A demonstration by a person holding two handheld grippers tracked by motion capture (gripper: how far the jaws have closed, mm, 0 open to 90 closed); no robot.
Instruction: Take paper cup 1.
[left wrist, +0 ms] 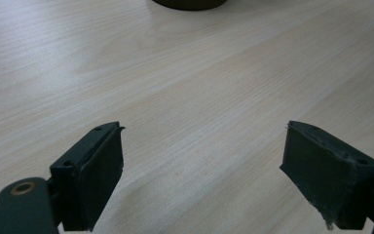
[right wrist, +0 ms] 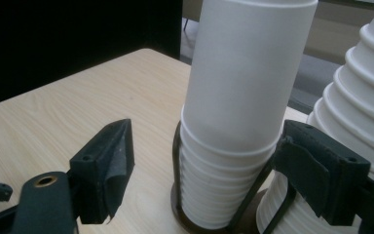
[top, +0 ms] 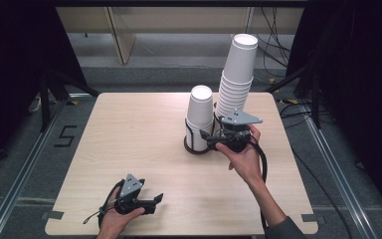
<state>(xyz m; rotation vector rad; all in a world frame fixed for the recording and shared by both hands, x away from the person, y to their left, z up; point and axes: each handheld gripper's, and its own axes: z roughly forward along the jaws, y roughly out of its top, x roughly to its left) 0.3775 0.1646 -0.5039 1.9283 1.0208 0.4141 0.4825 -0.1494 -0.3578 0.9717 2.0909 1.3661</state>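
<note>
Right claw open beside two cup stacks, left claw open, empty

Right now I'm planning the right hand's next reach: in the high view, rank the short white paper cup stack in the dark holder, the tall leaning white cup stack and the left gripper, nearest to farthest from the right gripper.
1. Short white paper cup stack in the dark holder, just left of the right gripper.
2. Tall leaning white cup stack, behind it.
3. Left gripper, at the near left edge.

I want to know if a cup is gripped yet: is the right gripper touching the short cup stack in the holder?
Apart. In the right gripper view, the right gripper stands open, with bare table between its left pad and the short cup stack.
</note>
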